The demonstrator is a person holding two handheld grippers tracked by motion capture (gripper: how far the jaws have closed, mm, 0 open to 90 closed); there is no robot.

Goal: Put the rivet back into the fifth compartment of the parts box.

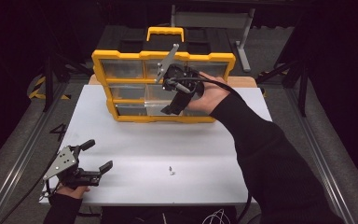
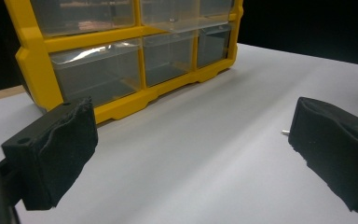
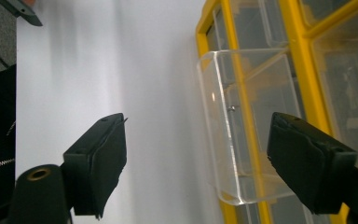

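Right gripper [image 1: 170, 108]: it is hovering in front of the yellow organizer [image 1: 121, 55], near the upper centre of the high view; its jaws are standing wide apart and are holding nothing. In the right gripper view the pulled-out drawer is showing in the gap between them, but the pads are not touching it.
Left gripper [image 1: 99, 155]: it is resting at the lower left of the high view, on the near corner of the white table [image 1: 205, 154]; its jaws are open wide too, and nothing is between them.
Open drawer [image 3: 233, 126]: one clear drawer is sticking out of the organizer. In the right gripper view it is lying right of centre, and one tiny piece, perhaps a screw, seems to be lying inside it, though I cannot tell for sure.
Loose screw [image 1: 171, 171]: a small metal piece is lying alone on the table, in the lower middle of the high view, well apart from the organizer; in the left gripper view its tip [image 2: 285, 132] is peeking out beside the right jaw.
Done, as I am judging: the drawer is already open, and perhaps one piece is already inside.
Left to do: the loose screw is still waiting on the table, so somebody must pick it up, carry it to the drawer, and then push the drawer closed.
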